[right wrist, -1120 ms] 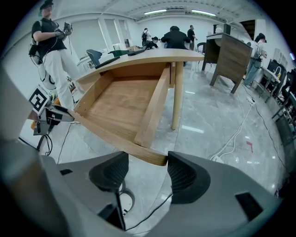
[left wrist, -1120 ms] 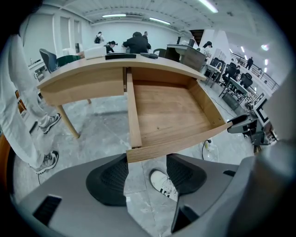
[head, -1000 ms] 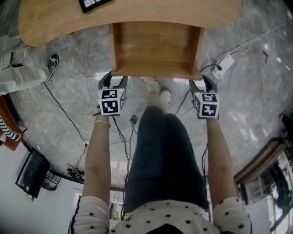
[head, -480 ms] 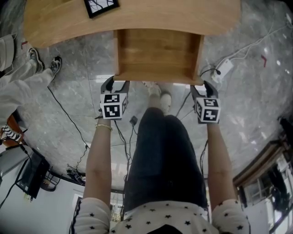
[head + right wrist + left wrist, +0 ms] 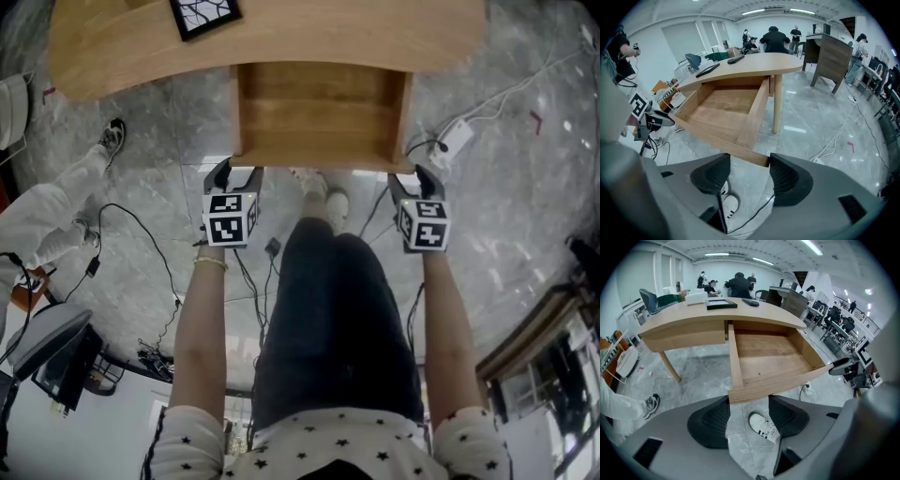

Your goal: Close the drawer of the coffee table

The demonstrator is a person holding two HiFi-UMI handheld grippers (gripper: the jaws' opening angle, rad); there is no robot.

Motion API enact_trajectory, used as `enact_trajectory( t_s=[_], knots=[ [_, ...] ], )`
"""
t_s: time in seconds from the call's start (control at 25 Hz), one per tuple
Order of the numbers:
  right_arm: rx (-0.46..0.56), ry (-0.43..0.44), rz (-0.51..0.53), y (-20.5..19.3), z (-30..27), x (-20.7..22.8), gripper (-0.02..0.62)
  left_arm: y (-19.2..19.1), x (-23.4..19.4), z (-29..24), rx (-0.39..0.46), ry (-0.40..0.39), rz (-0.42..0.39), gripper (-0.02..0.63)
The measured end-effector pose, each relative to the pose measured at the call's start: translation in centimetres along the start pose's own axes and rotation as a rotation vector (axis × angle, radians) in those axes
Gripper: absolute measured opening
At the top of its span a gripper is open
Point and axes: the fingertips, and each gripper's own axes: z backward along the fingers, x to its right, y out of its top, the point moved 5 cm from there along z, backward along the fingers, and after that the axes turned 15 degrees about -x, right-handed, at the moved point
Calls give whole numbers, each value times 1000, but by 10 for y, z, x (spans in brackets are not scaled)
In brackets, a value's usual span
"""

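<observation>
Light-wood, open-topped drawer (image 5: 319, 108) hangs well out from under the pale wooden curved-top counter (image 5: 281, 33). It's empty inside, so closing is not yet done. Left tool (image 5: 232, 171) & right tool (image 5: 413, 176) sit at opposite ends of the drawer's plain wooden front panel (image 5: 319, 159), one per corner.

L gripper view: jaws apart, nothing clamped. Panel's left corner is right at the gap between the ribbed black pads (image 5: 708, 420); touching or just short, can't tell. R gripper view: same, jaws apart & empty, right corner at the mouth of the gap.

How to do it well (my read):
- Push w/ both tools together at the same pace, straight along the drawer's side walls toward the counter. An uneven shove would prob. skew the box & jam it.
- Leave jaws spread as they are, so the panel edge seats in each gap & can't slide off sideways.
- Hold tools level w/ the panel, no lifting or bearing down, b/c a drawer this far out likely sags.
- Ease off near the end so the panel meets the counter's frame softly. A slam could jolt the black-framed picture (image 5: 202, 11) on top.
- Feet: white sneaker (image 5: 336, 197) is on the grey marble floor (image 5: 525, 216) just below the panel, w/ black cables & a white power strip (image 5: 457, 136) near the right tool. Step fwd w/ care.
</observation>
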Motion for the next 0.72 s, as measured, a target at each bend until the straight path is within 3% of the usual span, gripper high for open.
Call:
enact_trajectory(
  t_s=[0.72],
  knots=[
    [-5, -14, -1, 3, 4, 1, 273, 5, 0, 4, -15, -27, 2, 265]
  ],
)
